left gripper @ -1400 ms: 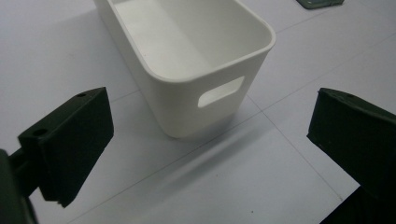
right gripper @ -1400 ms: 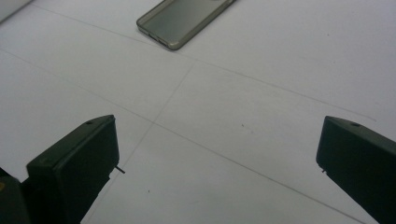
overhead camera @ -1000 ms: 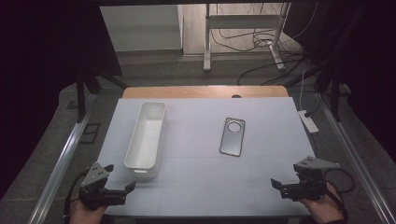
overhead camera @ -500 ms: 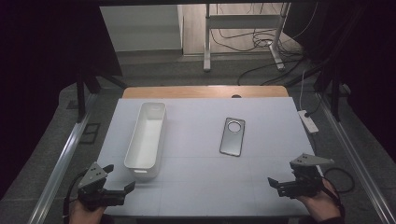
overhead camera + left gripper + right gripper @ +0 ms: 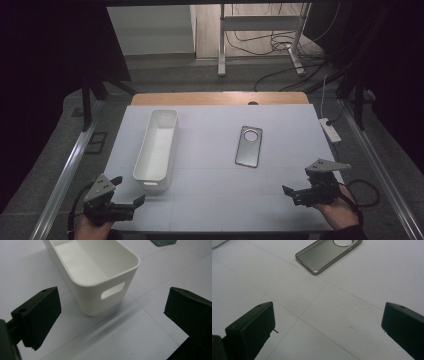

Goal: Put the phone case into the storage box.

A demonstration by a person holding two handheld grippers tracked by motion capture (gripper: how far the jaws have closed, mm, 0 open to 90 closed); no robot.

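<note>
open table btwn bin (image 5: 157,145) & phone case (image 5: 248,146); bin blocks left gripper (image 5: 124,192).

High view overlooks table (image 5: 220,200); gripper views skim it closely

On my table (image 5: 215,200): a long bin (image 5: 157,143) lies left of centre, running front to back; a phone case (image 5: 249,146) lies flat right of centre, well apart from the bin. My left gripper (image 5: 127,200) sits at the near left corner, just before the bin's near end. My right gripper (image 5: 295,192) sits at the near right, before and right of the case.
</note>
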